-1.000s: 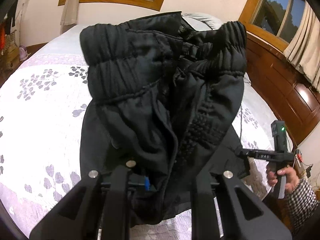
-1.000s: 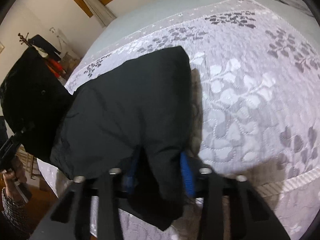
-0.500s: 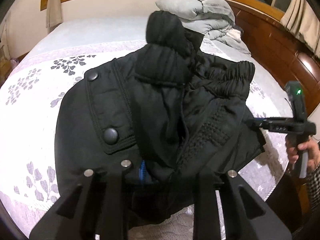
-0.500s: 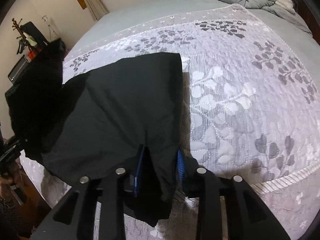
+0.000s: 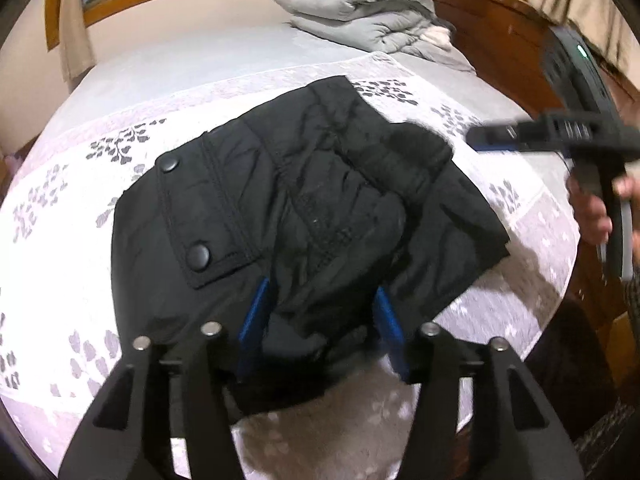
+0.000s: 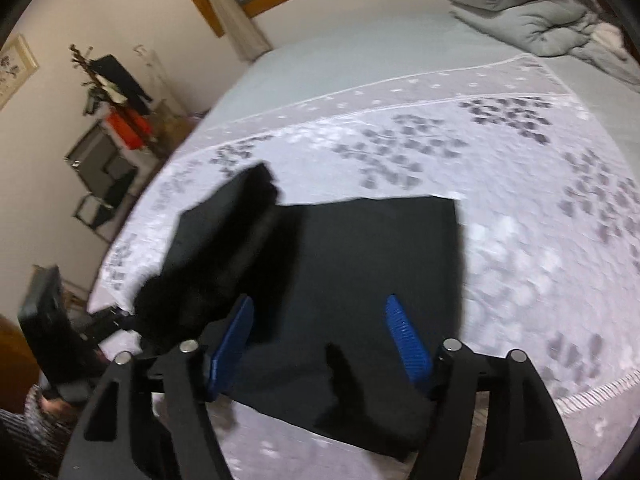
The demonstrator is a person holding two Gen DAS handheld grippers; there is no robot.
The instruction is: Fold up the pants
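Left wrist view first: the black pants [image 5: 304, 208] lie in a folded bundle on the patterned bedspread [image 5: 80, 216], well short of the grey duvet [image 5: 372, 4] piled at the head of the bed. A snap-button pocket flap [image 5: 200, 208] faces up on the side of the bundle away from the wooden bed frame [image 5: 500, 28]. The left gripper [image 5: 320, 328] is opening, blue pads spread either side of the bundle's near edge; cloth sits between them, but nothing looks pinched. Off toward the bed frame, the right gripper [image 5: 496, 138] hangs above the bedspread in a person's hand [image 5: 592, 208], clear of the fabric.

Right wrist view now: the pants [image 6: 352, 276] show a flat, square-cornered panel with a thicker rumpled fold [image 6: 224, 264] on the side away from the duvet [image 6: 532, 12]. The right gripper [image 6: 324, 344] is opening too, jaws wide above the panel, holding nothing.

So this looks like the release after a fold is laid down. Next call, I'd judge: pull both tools clear without dragging cloth, then square that rumpled fold or take one more fold.
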